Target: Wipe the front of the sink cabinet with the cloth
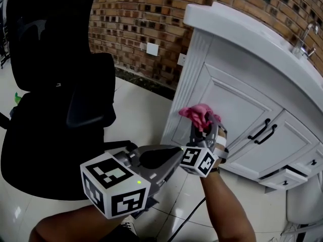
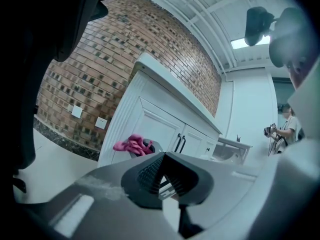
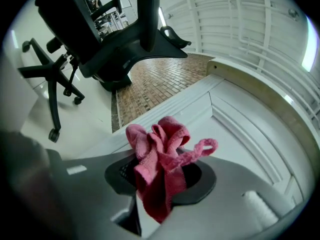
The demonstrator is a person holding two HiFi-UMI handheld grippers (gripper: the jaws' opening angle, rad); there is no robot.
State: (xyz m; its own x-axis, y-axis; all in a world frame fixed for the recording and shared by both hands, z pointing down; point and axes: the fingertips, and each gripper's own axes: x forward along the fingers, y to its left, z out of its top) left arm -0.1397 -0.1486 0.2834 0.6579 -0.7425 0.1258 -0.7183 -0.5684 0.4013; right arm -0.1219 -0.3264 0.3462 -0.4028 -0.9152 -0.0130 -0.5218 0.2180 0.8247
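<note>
Cloth [image 3: 159, 156]: pink, bunched, pinched in the right hand-held gripper [image 3: 160, 173]. Long axis ran along the jaws, with the wad toward 12 o'clock at the door and the tail toward 6. It sat by the left door panel of the sink cabinet [image 1: 229, 107]; contact unclear. Likely step: starting a wipe. Next move needs the wad pressed on, then a sweep toward 3 o'clock. Left hand-held gripper [image 2: 161, 181]: jaws together, empty, idle.

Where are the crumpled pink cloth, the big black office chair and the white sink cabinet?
crumpled pink cloth [image 3: 157, 149]: right gripper view, its bunched middle.
big black office chair [image 1: 50, 44]: head view, its backrest.
white sink cabinet [image 1: 232, 105]: head view, the left door panel.
</note>
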